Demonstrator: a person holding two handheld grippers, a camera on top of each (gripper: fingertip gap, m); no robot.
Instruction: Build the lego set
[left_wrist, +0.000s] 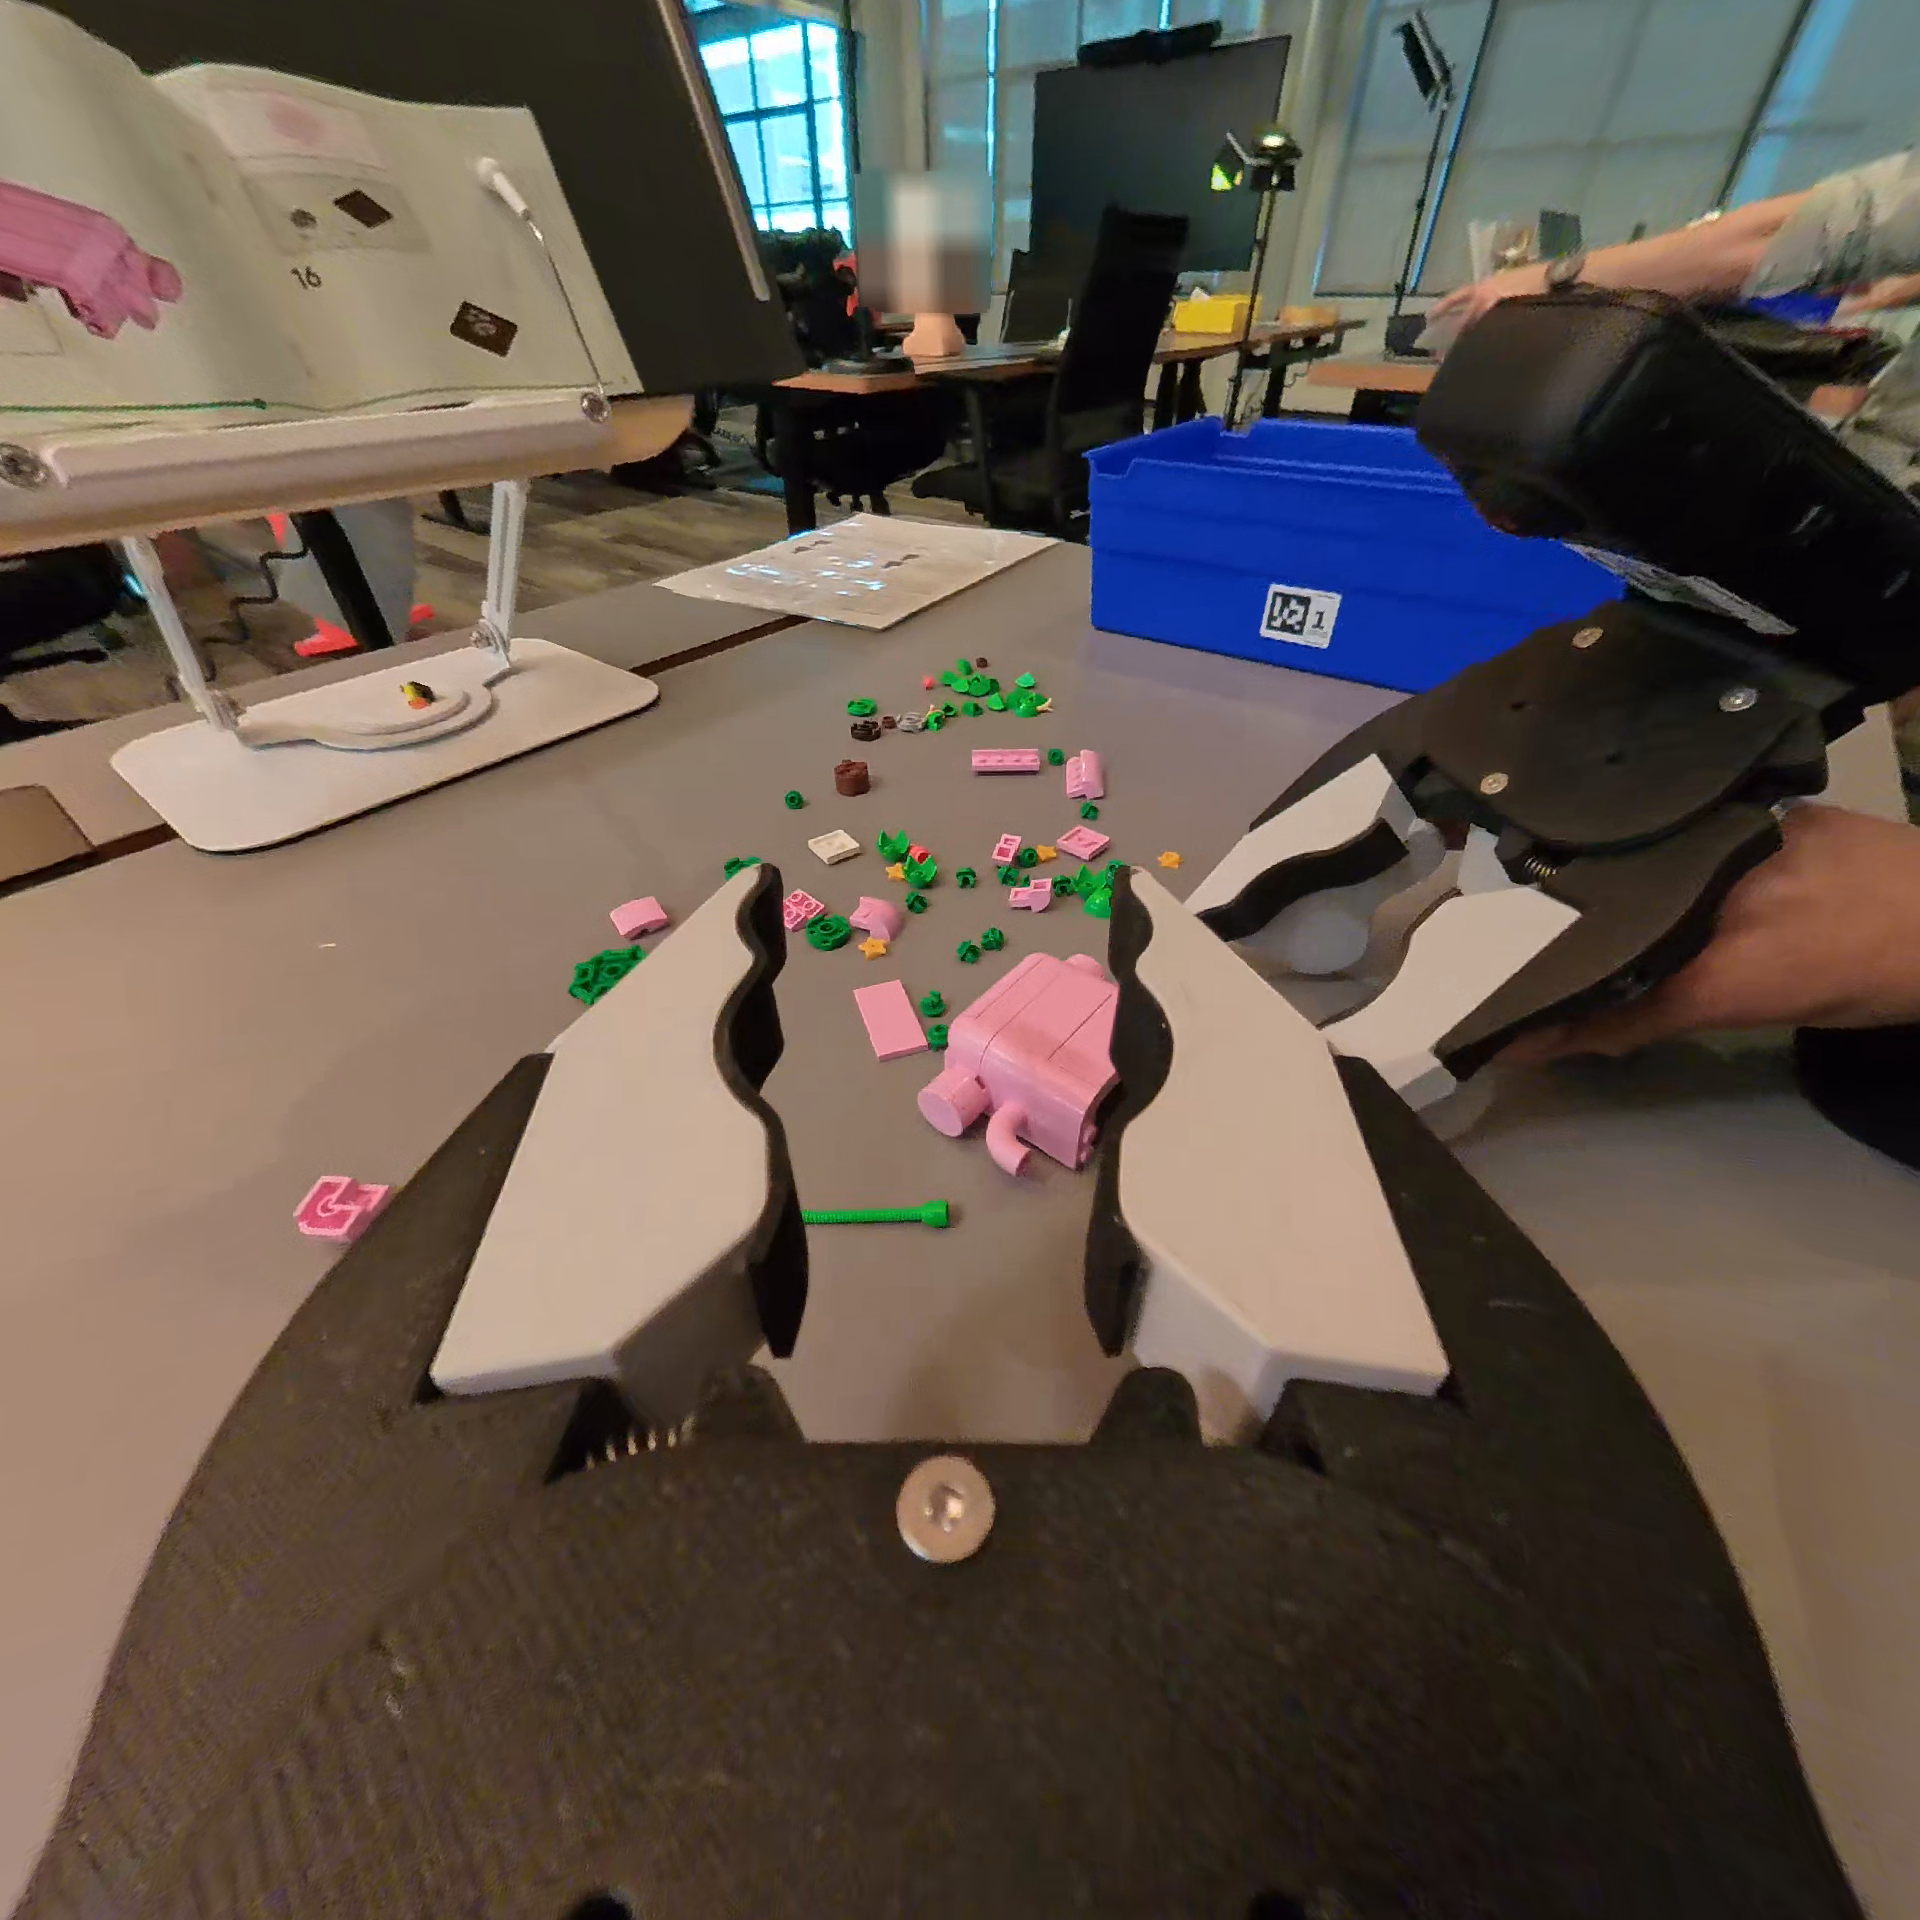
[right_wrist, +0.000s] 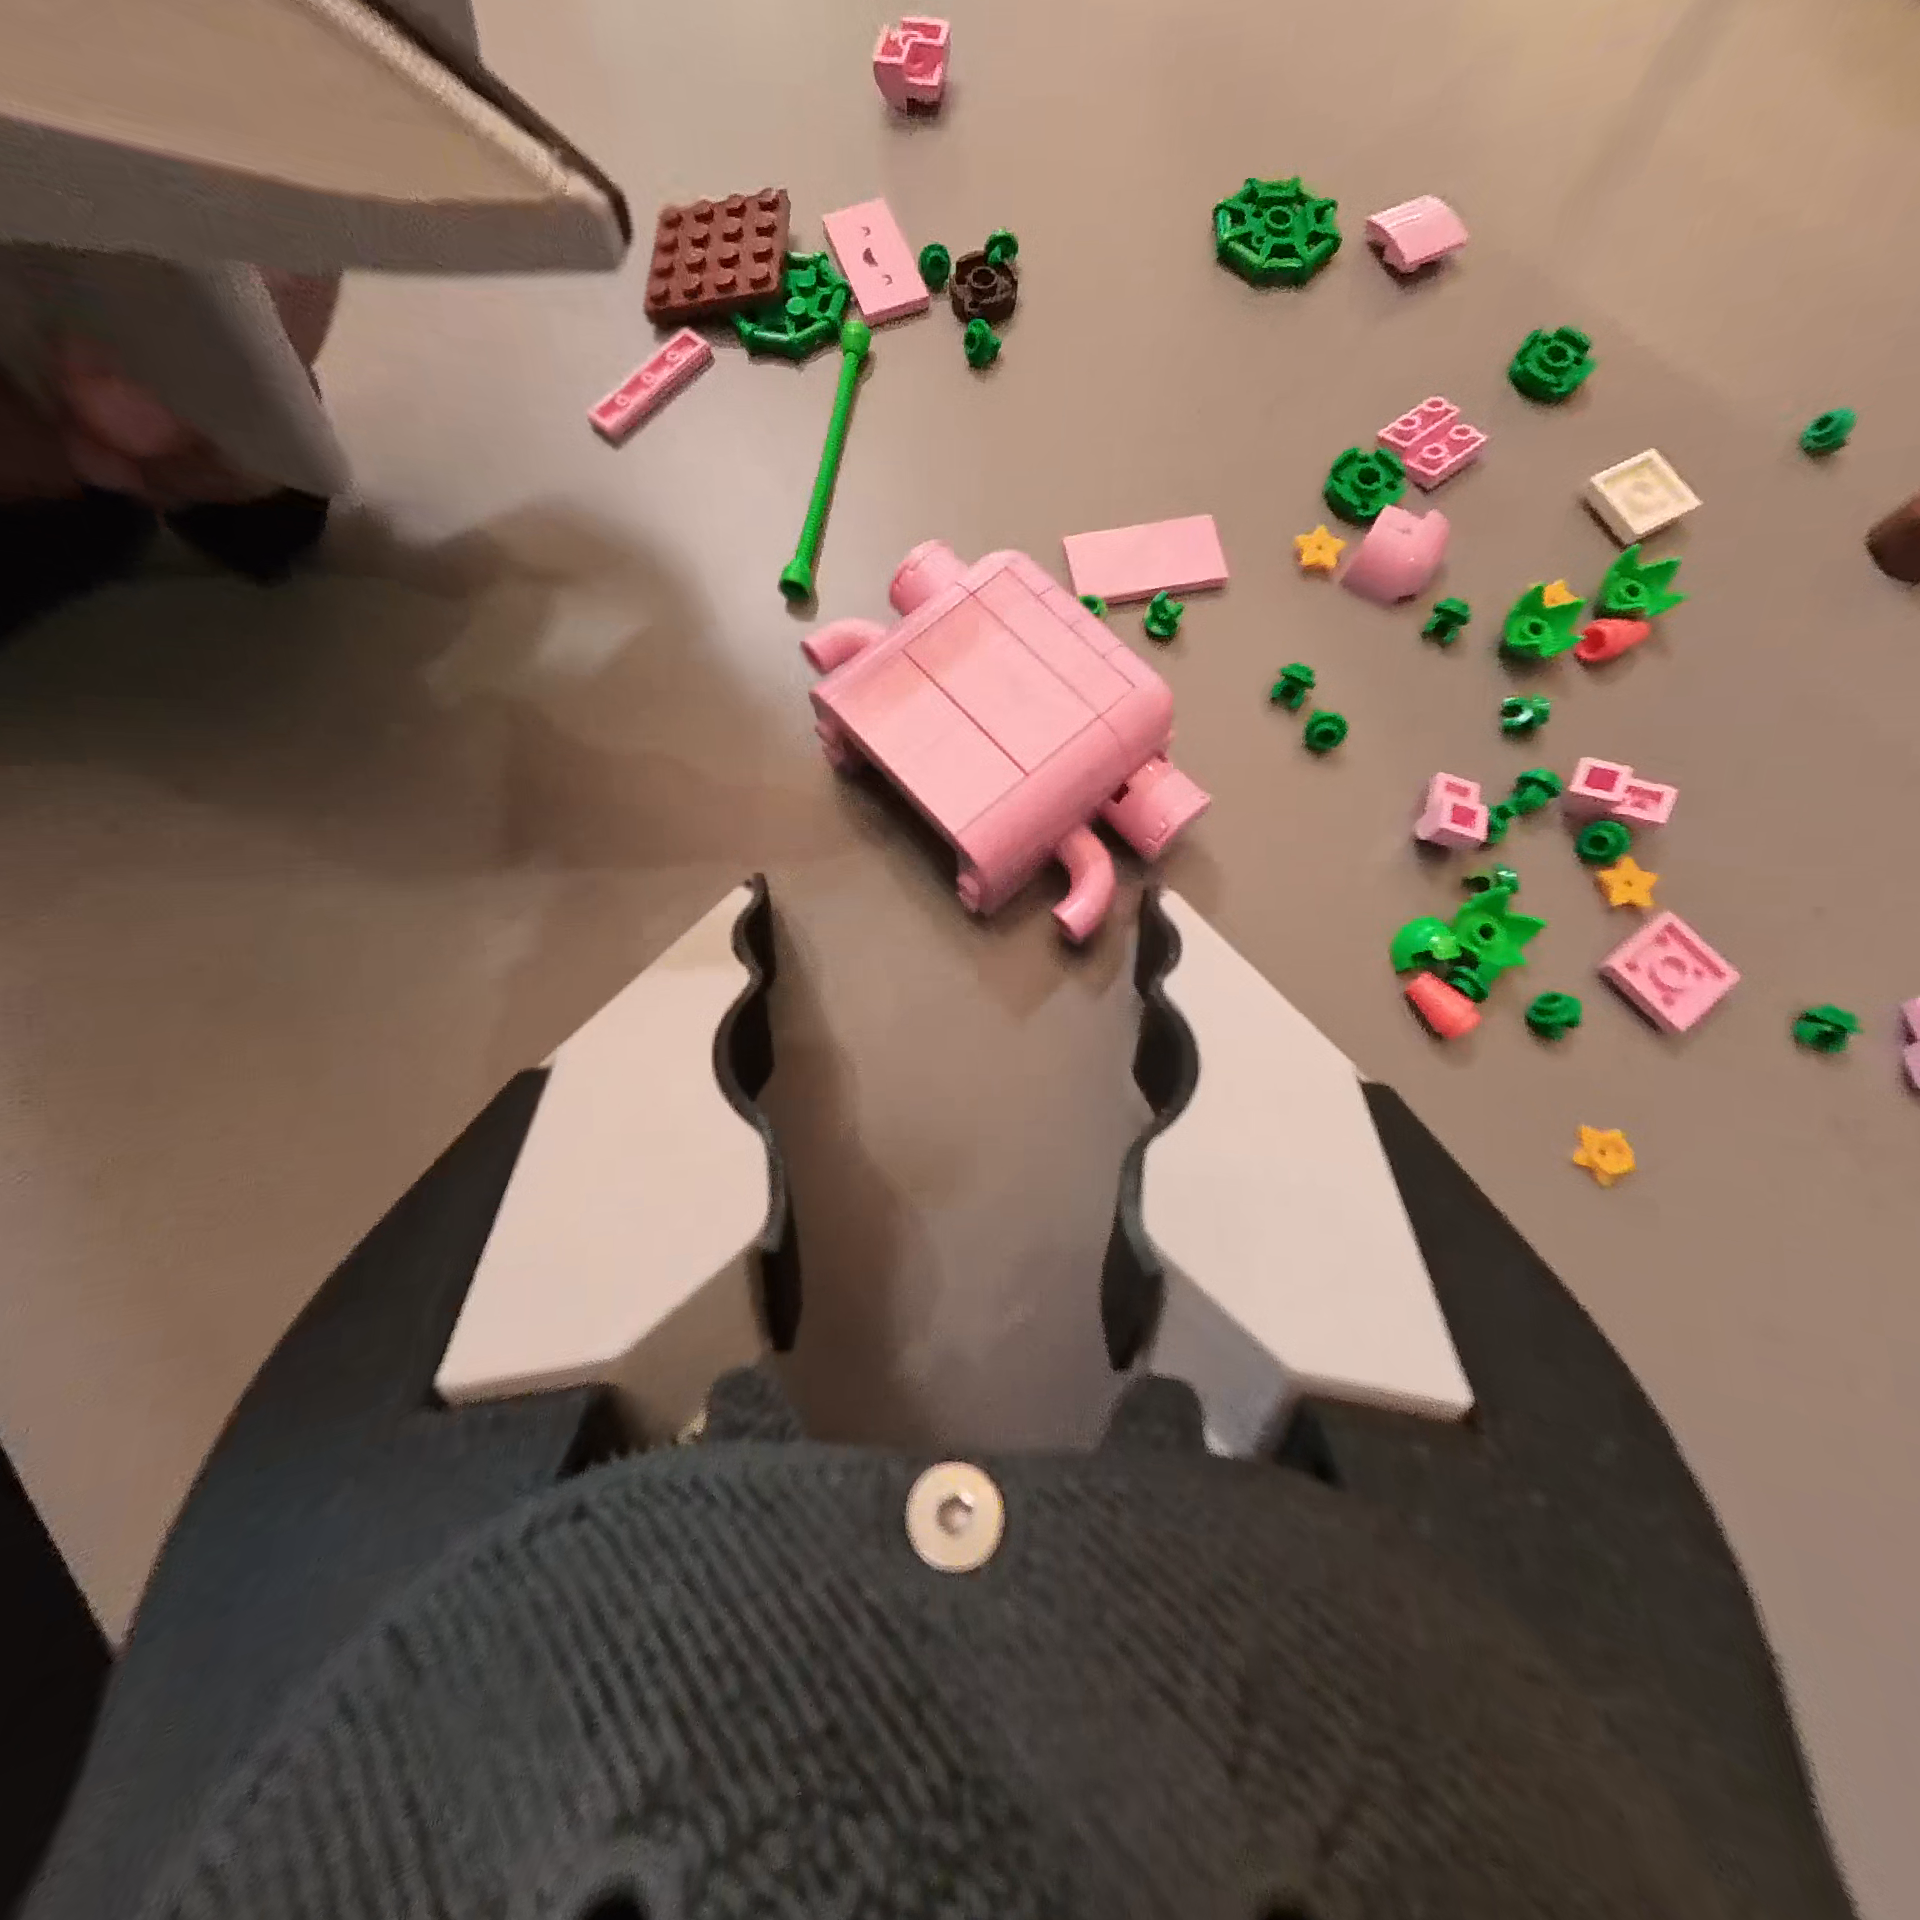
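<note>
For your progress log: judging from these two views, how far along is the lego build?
Done: a pink body stands assembled on the table, with stubs and a curled piece attached. In hand: nothing; the left gripper and right gripper both hover near it, jaws open and empty. Left: many loose parts, including the brown plate, green rod, pink tile, leaves and stars.

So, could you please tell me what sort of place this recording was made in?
Probably an open-plan office or lab workspace: rows of desks with an office chair behind the grey table, a large dark screen on a stand, and tall windows.
</note>
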